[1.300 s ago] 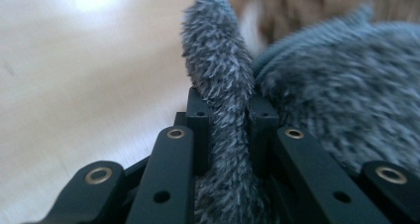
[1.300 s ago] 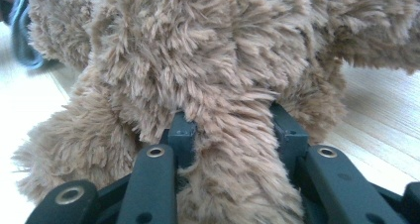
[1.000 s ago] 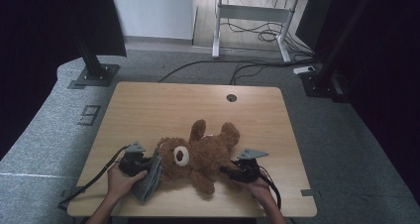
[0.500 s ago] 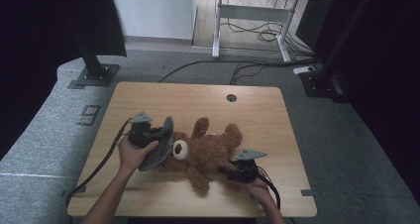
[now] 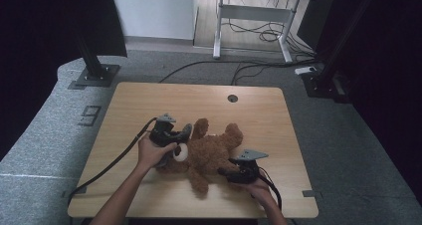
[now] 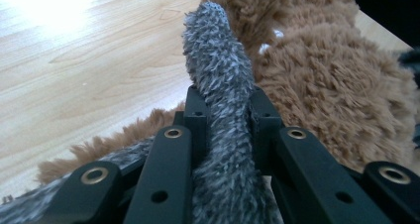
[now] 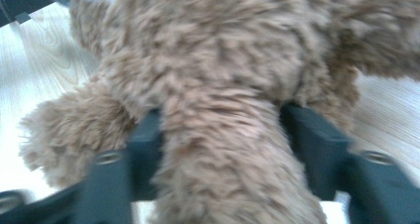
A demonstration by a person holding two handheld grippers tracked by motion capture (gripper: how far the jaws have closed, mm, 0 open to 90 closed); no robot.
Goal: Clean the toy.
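A brown teddy bear [image 5: 211,153] is lying on the wooden table [image 5: 124,110]. The left tool [image 6: 225,110] is clamping a grey furry strip [image 6: 218,80] beside its head. The right tool [image 7: 223,130], its jaws just widening, is loosely straddling a leg, seen close up.

Lying across the near middle of the bench [image 5: 149,100]: a plush bear [image 5: 211,153], head toward the left, legs toward the right and the far side. Sitting at the bear's head on the left: the left gripper [image 5: 175,135], with a strip of plush fabric [image 6: 218,80] standing up between its jaws, the bear's body [image 6: 322,85] just behind and to the right of the strip. Sitting at the bear's near right: the right gripper [image 5: 224,172], one limb [image 7: 223,149] lying between its jaws. Lying behind the bear, near the far edge: a round hole [image 5: 232,98] in the bench. Standing beyond the bench, on the floor: a desk frame [image 5: 249,21] with cables [image 5: 259,36] under it.
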